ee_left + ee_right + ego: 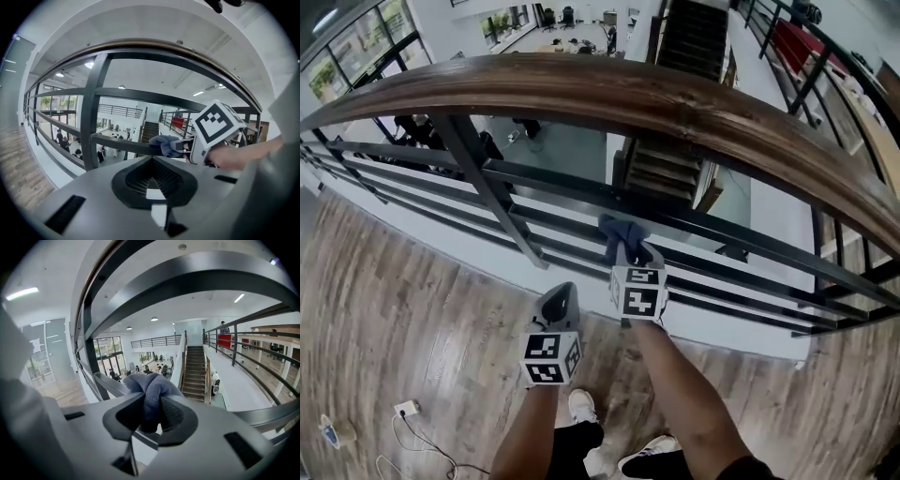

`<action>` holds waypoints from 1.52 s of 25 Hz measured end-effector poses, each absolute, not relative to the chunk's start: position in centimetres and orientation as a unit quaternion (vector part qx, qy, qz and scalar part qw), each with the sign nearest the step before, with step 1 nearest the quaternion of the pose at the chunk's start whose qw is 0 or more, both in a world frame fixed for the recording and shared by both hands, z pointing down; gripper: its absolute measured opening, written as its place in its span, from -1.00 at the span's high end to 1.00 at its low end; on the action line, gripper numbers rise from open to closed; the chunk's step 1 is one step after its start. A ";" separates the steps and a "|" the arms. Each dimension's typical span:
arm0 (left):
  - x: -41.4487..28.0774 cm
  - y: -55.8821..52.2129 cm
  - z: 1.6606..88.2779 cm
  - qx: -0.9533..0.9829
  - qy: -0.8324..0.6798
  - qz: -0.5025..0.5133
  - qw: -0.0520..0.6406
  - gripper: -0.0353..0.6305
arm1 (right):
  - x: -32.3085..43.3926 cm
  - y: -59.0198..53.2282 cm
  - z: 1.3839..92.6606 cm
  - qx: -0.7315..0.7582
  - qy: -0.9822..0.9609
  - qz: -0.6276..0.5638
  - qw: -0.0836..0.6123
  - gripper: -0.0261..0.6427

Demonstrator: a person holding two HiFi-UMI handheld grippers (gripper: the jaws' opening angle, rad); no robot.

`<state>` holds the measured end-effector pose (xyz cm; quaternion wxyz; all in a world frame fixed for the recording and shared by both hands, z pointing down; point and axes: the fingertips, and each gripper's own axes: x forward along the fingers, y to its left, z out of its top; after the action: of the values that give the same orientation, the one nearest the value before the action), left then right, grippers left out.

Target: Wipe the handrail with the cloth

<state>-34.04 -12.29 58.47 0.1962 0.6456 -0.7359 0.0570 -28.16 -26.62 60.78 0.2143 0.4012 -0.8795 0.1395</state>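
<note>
Cloth (617, 232) in right tongs (630, 253) lies against a lower rail (117, 144) (beneath the handrail (628, 94)); left tongs (561, 298) beside.

Grey-brown wood-plank floor (394, 300) underfoot, and a white plug and cable (406, 409) lying on it at the lower left. Past the edge we're looking down into an open hall (567, 150) with a pale floor, people (60, 138) standing about down there. A dark staircase (193, 373) climbs between white walls. Tall windows (108, 359) at the far end, daylight coming through. Opposite, an upper gallery with dark railings (154, 341), and a red panel (226, 340) off to the right. White ceiling overhead, strip lights (22, 293) on.
</note>
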 end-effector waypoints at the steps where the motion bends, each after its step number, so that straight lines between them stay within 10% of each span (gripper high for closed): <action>1: -33.2 -12.6 58.4 0.650 -0.732 0.058 0.196 0.89 | -27.1 -26.7 60.8 0.403 -0.878 0.141 0.216 0.69; 38: -9.2 -23.1 64.9 0.737 -0.660 0.037 0.142 0.89 | 0.6 -32.0 61.1 0.420 -0.888 0.102 0.154 0.68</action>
<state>-9.19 -23.08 64.95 0.1417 0.7367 -0.6602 0.0367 0.60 -32.05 61.12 0.1544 0.4203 -0.8884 0.1015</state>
